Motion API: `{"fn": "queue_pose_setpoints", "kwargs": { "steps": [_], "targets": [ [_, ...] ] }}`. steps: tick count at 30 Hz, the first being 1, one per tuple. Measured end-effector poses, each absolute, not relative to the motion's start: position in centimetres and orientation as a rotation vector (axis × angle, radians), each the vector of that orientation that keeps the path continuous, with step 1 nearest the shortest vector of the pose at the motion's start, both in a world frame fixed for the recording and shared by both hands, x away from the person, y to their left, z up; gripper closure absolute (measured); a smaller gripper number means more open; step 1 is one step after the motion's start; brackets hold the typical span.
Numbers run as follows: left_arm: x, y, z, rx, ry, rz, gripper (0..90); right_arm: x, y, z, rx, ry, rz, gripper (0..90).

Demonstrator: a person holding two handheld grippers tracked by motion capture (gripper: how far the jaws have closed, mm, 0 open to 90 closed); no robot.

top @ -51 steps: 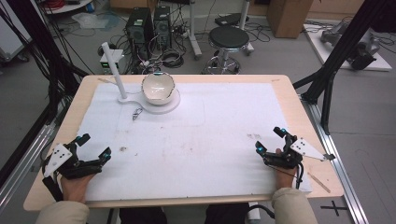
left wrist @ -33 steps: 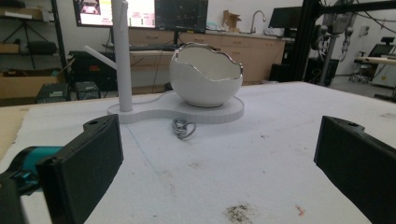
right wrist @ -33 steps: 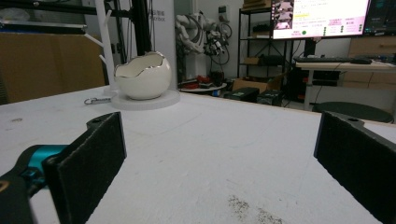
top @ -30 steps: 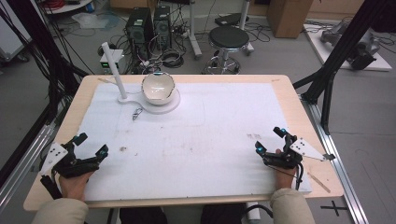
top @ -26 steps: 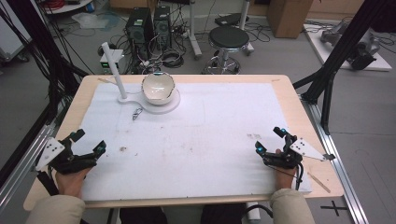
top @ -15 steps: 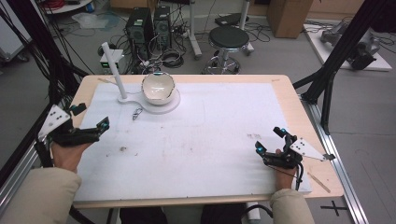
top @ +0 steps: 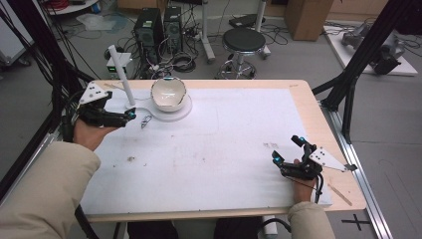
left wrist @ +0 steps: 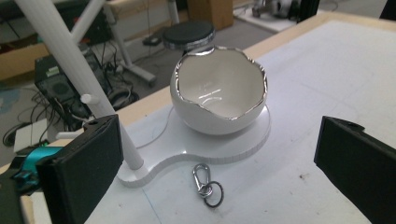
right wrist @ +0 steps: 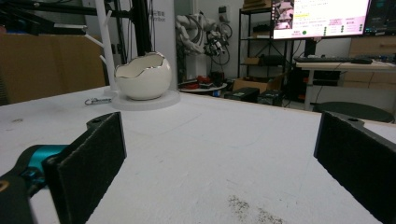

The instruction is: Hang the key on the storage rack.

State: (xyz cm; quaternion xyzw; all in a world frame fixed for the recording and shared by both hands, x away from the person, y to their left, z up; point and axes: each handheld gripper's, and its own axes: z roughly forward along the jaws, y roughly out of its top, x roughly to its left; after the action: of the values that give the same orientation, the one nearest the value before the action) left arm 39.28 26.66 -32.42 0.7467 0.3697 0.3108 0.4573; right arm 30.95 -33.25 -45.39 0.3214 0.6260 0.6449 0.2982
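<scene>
In the high view, a wooden-edged table covered by a white mat (top: 224,144) carries, at its far left, a white egg-shaped ceramic bowl with a jagged silver rim (top: 168,93), seated on a flat white stand base (top: 184,110) from which a slim white post (top: 122,74) rises. A small metal snap clip with a key ring (top: 146,121) lies on the mat just in front of that base. The left gripper (top: 130,115), held in a hand with a beige sleeve, hovers near the post and the clip; the right gripper (top: 287,151) sits low near the right front corner, well apart from the bowl, its jaws spread. In the left gripper view, the two black jaws stand wide apart with nothing between them, framing the bowl (left wrist: 218,91) on its base (left wrist: 243,142), the post (left wrist: 79,74) at left, and the clip (left wrist: 205,184) lying flat just beside the base's front edge. In the right gripper view, the jaws are likewise spread and empty above the mat (right wrist: 210,154); far off stand the bowl (right wrist: 142,77) and the clip (right wrist: 95,100) to its left.
</scene>
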Motion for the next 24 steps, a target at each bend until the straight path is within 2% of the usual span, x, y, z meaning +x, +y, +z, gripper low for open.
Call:
{"fn": "queue_pose_setpoints", "kwargs": {
  "steps": [8, 24],
  "targets": [
    [41.8, 25.4, -33.6, 1.974, 0.94, 0.677, 1.7, 30.9, -33.3, -45.4, 0.858, 1.664, 1.713, 1.3],
    [45.5, 23.3, -37.3, 2.147, 1.057, 0.596, 1.7, 30.9, -33.3, -45.4, 0.861, 1.664, 1.714, 1.3]
  ]
}}
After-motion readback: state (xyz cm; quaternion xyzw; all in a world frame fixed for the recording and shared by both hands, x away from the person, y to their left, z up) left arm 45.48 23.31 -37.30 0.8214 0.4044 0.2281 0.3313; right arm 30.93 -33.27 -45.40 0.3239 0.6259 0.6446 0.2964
